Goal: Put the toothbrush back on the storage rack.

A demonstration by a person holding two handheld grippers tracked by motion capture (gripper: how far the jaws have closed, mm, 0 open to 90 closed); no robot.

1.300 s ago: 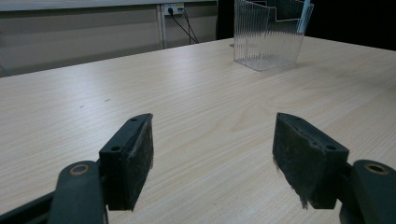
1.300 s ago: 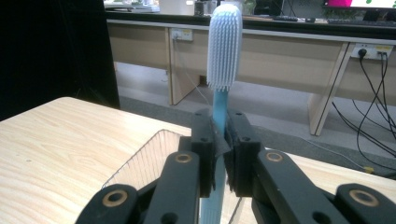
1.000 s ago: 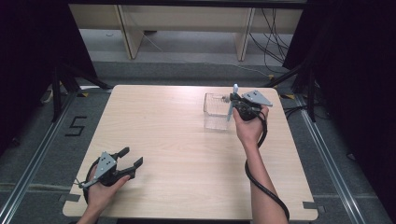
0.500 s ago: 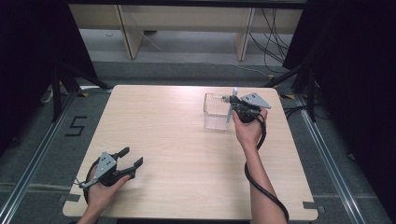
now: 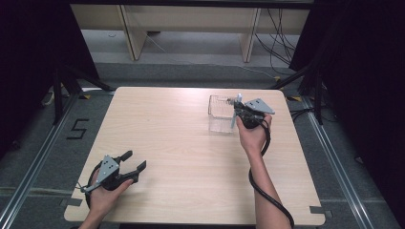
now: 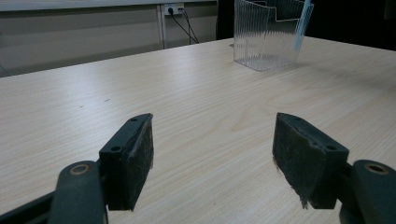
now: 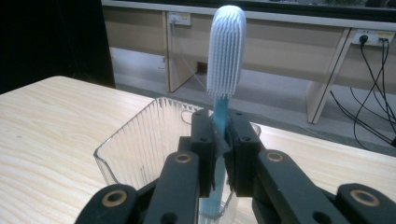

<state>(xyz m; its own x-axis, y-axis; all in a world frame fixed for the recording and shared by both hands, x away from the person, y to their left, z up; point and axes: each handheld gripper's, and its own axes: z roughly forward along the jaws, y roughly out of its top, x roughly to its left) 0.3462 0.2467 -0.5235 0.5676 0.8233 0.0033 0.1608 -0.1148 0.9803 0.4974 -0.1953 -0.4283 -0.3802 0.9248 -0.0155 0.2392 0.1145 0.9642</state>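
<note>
Toothbrush held upright over a clear holder at the far right of the table.

The right gripper (image 7: 220, 154) is clenched on the blue handle of the toothbrush (image 7: 226, 51), bristle head up, its lower end inside the ribbed clear container (image 7: 135, 140); whether the tip touches the bottom is hard to tell. The left gripper (image 6: 212, 158) rests near the table's (image 5: 181, 129) front left corner, jaws spread wide with nothing between them, well apart from the container.

A lab or recording studio, not a home. Black curtains (image 5: 28, 57) flank a lone wooden counter (image 5: 181, 133); metal floor rails (image 5: 33, 162), a taped "5" (image 5: 77, 129), loose cables (image 5: 282, 33), wall sockets (image 7: 180, 18) and stand legs (image 5: 62, 81) surround it.
</note>
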